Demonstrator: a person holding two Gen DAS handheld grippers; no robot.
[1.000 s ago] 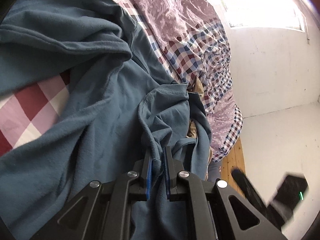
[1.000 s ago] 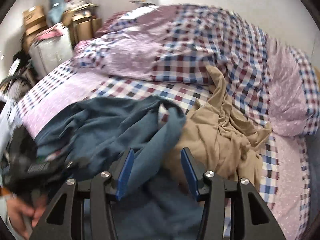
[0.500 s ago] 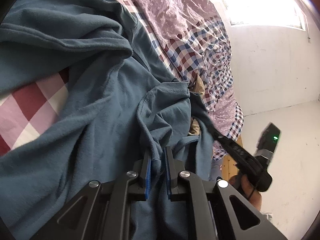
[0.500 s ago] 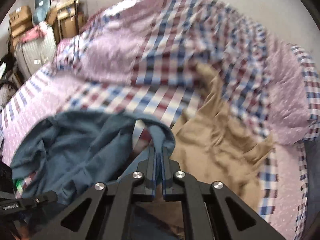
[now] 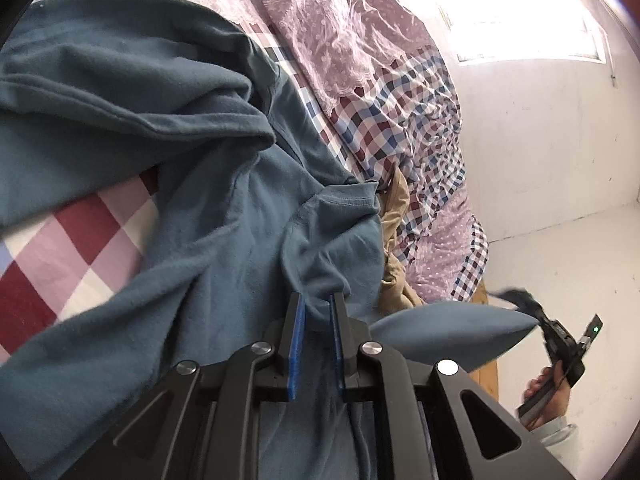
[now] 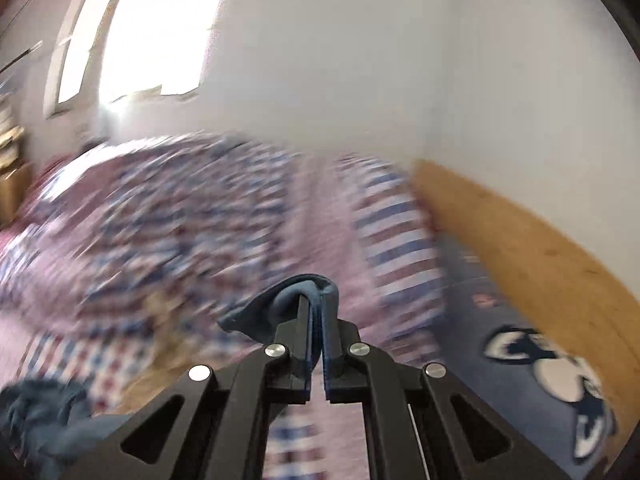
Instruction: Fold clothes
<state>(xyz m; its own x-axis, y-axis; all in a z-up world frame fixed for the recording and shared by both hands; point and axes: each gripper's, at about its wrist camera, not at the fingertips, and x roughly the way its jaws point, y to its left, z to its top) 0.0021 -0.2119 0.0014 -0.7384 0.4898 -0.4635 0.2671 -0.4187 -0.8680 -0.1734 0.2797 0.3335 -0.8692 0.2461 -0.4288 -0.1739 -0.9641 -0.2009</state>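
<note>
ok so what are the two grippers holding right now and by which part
Both hold the teal shirt: the left gripper pinches a bunched fold near its middle, the right gripper a folded edge pulled away off the bed.

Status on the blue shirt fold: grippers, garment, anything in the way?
Left gripper shut on blue shirt. Right gripper shut on another bunch of it, stretched out off the bed. Tan garment lies alongside, partly under the shirt.

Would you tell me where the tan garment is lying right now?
In the left wrist view, the tan garment lies right of centre, wedged between the blue shirt and the checked quilt.
</note>
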